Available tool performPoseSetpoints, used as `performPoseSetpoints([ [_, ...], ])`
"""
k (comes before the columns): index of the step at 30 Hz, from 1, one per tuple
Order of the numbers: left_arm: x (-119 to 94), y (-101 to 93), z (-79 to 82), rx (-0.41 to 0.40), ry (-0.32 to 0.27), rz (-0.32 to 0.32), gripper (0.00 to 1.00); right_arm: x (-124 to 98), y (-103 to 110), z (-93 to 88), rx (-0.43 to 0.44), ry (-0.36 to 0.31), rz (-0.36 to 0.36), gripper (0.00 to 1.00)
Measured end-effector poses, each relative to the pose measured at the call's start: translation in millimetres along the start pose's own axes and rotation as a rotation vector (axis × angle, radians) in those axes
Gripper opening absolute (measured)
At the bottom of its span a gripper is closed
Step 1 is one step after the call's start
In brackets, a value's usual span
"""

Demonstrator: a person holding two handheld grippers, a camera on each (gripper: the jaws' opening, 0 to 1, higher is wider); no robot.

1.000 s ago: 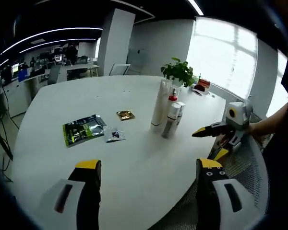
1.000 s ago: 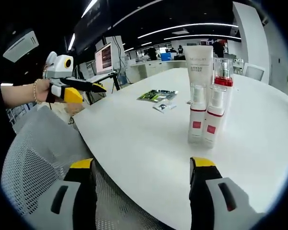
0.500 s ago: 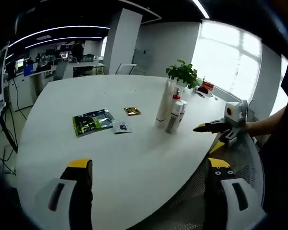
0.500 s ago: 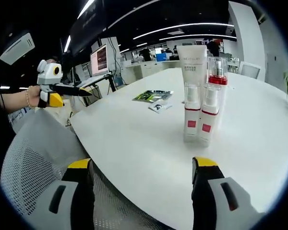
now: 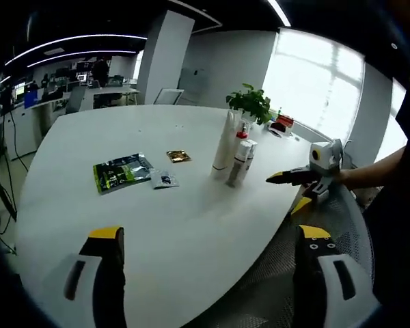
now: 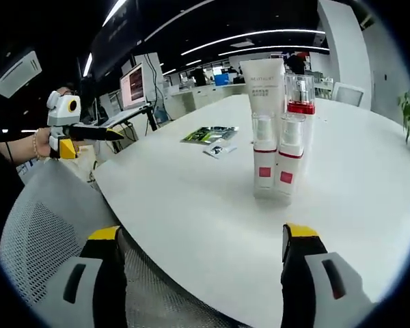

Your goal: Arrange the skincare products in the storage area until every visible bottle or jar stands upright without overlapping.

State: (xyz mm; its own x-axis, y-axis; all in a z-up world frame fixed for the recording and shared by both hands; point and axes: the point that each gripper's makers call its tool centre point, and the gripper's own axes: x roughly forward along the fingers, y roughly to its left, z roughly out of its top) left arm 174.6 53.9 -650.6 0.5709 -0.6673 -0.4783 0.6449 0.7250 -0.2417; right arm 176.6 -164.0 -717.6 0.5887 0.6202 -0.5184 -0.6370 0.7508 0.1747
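Four skincare products stand upright in a tight group on the white table (image 5: 157,219): a tall white tube (image 5: 222,143), a clear bottle with a red cap (image 6: 300,96), and two white bottles with red bands (image 6: 264,164) (image 6: 287,167). The tube (image 6: 263,75) rises behind them. My left gripper (image 5: 209,233) hangs open over the table's near edge, well short of the group and holding nothing. Open and empty too, my right gripper (image 6: 201,234) sits at the table edge facing the bottles. Across the table each gripper sees the other, the right gripper (image 5: 294,179) and the left gripper (image 6: 82,133), each held in a hand.
A green packet (image 5: 119,172), a small sachet (image 5: 164,180) and a gold sachet (image 5: 178,156) lie flat left of the bottles. A potted plant (image 5: 249,102) stands behind them. A mesh chair (image 6: 41,232) sits at the table edge. Desks and a monitor (image 6: 133,85) stand beyond.
Both cameras have drawn back slightly from the table, so the bottles look a little smaller. The products and sachets have not moved. Both grippers stay open.
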Motion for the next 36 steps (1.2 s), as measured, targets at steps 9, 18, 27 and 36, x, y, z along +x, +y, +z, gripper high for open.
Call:
performPoseSetpoints([
  [9,10.7,10.8,2.3,0.002,0.002,-0.018,0.99,-0.8,-9.8,-5.5,0.026,0.014,-0.047,0.99],
  [18,23.1,33.9,9.7,0.017,0.011,-0.022,0.98,-1.7,-16.8,-8.8,0.043,0.029,-0.078,0.99],
  [27,37.5,56.9,16.8,0.044,0.040,-0.029,0.98,-2.8,-21.6,-10.0,0.059,0.034,-0.108,0.99],
  [36,59.3,86.4,26.7,0.102,0.070,-0.022,0.96,-5.0,-27.7,-12.9,0.076,0.041,-0.139,0.99],
])
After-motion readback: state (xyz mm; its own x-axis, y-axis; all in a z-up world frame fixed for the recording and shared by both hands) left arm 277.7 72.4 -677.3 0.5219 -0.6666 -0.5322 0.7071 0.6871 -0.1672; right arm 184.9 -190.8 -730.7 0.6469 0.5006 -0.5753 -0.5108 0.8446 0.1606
